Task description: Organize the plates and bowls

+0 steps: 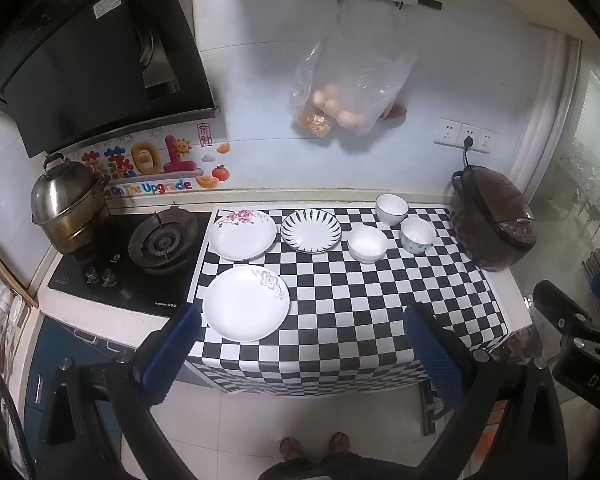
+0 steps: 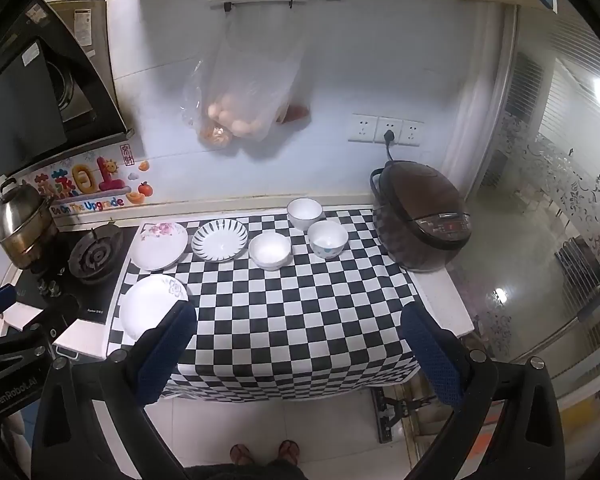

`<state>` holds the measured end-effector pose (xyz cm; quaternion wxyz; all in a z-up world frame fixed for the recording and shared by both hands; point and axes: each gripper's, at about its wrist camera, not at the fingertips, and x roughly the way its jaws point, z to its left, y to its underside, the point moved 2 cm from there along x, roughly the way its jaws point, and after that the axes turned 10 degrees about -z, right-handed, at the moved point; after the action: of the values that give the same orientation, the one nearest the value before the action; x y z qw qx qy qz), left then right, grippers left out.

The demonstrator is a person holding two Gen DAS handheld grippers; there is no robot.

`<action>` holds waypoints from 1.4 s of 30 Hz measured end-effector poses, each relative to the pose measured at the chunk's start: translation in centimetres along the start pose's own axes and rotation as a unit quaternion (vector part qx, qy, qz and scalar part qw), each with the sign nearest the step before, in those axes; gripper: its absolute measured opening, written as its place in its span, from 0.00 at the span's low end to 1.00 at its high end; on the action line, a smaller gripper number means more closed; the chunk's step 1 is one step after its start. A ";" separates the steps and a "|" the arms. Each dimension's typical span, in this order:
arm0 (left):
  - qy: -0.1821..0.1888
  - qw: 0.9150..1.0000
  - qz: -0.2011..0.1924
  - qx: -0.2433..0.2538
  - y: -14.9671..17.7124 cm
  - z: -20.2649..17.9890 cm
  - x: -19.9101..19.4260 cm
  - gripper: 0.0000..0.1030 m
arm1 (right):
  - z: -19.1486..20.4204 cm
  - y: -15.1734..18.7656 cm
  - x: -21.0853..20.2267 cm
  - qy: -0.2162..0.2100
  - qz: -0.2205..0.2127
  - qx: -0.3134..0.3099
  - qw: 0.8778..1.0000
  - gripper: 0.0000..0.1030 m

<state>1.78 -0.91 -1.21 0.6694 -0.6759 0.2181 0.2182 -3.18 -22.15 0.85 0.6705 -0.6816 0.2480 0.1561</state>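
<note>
Three plates lie on the checkered cloth (image 1: 340, 300): a white plate with a grey flower (image 1: 246, 303) nearest, a pink-flowered plate (image 1: 243, 234) behind it, and a dark-striped plate (image 1: 311, 231) to its right. Three bowls stand further right: a plain white bowl (image 1: 367, 243), a white bowl at the back (image 1: 392, 209), and a bowl with blue dots (image 1: 417, 234). My left gripper (image 1: 304, 320) hovers open in front of the counter, nothing between its blue pads. My right gripper (image 2: 300, 324) is likewise open and empty above the cloth's front edge; the same plates (image 2: 152, 308) and bowls (image 2: 270, 251) lie beyond it.
A gas stove (image 1: 162, 242) with a steel steamer pot (image 1: 70, 208) sits left of the cloth. A brown rice cooker (image 1: 492, 218) stands at the right end, plugged in. A plastic bag of eggs (image 1: 348, 96) hangs on the wall. A person's feet (image 1: 314, 446) show on the floor.
</note>
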 end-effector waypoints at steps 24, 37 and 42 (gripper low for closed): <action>0.003 1.000 -0.004 0.004 -0.7 -1.7 0.4 1.00 | -0.3 -0.7 0.4 0.004 -0.005 0.007 1.000 1.00; 0.003 1.000 0.001 -0.003 -0.2 -1.2 1.3 1.00 | -0.2 -0.7 0.9 0.001 -0.004 0.007 1.000 1.00; 0.003 1.000 0.004 -0.004 0.0 -0.9 1.5 1.00 | -0.1 -0.7 1.2 0.001 -0.002 0.006 1.000 1.00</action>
<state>3.02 -1.78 -2.10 0.6647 -0.6785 0.2222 0.2199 -1.79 -22.39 0.77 0.6744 -0.6783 0.2484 0.1532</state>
